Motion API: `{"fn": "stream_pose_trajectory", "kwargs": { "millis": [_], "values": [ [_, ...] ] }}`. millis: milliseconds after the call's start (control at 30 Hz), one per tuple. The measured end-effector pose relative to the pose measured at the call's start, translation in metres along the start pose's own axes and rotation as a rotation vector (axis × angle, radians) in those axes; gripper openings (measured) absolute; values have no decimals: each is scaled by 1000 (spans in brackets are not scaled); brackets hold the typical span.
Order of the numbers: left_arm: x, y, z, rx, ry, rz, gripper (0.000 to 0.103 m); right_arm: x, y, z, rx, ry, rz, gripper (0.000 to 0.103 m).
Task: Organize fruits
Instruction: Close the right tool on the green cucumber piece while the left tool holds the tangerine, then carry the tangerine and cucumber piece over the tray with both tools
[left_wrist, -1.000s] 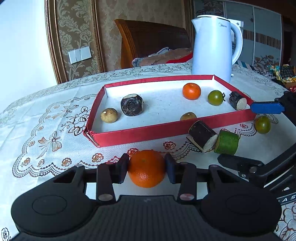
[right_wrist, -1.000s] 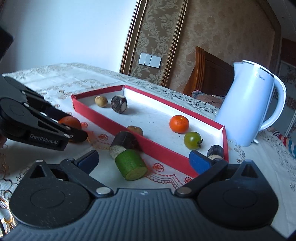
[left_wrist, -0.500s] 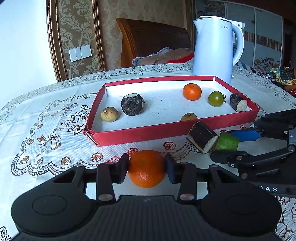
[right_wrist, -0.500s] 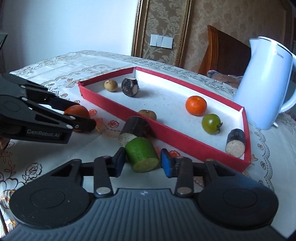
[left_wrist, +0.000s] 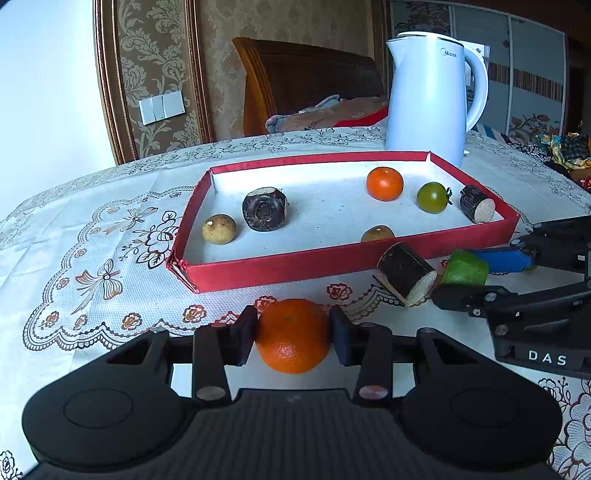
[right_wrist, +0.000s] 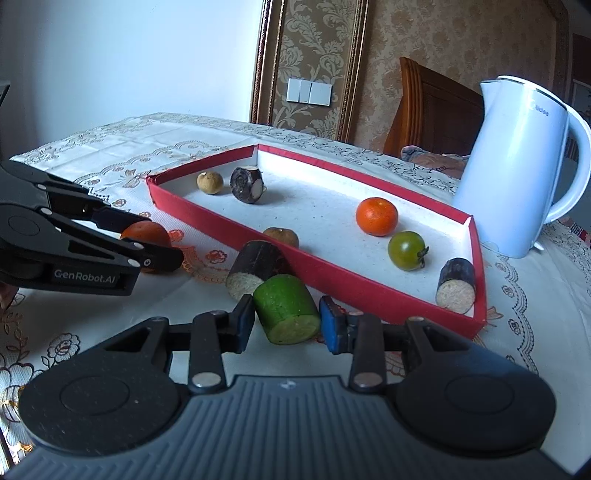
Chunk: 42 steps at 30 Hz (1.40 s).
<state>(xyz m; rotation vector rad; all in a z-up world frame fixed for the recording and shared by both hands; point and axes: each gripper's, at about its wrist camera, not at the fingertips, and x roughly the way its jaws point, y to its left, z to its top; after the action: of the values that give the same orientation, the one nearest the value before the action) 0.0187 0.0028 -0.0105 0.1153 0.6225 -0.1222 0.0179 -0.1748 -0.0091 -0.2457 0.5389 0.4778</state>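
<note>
The left gripper (left_wrist: 292, 334) is clenched on an orange (left_wrist: 292, 336), pads on opposite flanks, the fruit low over the lace tablecloth (left_wrist: 92, 258) just short of the red tray (left_wrist: 332, 260) — judged a hold made ready for lifting over the near wall. The right gripper (right_wrist: 286, 321) has just been closing; its blue pads now flank a green cut piece (right_wrist: 287, 309) and appear to press it, though contact on the right side is hard to confirm. A dark cut piece (right_wrist: 255, 267) lies touching the green one and against the tray wall — it crowds that pickup. Inside the tray: a small orange (right_wrist: 376, 216), a green tomato (right_wrist: 407, 250), dark pieces and brown round fruits. A white kettle (right_wrist: 524, 166) stands just behind the tray.
</note>
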Motion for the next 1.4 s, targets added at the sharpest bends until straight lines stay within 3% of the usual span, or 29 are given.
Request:
{"fn": "stream_pose_trajectory", "kwargs": {
  "millis": [633,1133,1400],
  "values": [
    [-7,0,0,-7,-40,-1,41,-9,-14,2,123,-66,-20,35],
    [-26,8,11,-87,-176,-31,41,-14,-44,8,284,-121,-113,36],
    [-1,-6,38,-63,-144,1,41,7,-48,23,297,-76,-150,36]
  ]
}}
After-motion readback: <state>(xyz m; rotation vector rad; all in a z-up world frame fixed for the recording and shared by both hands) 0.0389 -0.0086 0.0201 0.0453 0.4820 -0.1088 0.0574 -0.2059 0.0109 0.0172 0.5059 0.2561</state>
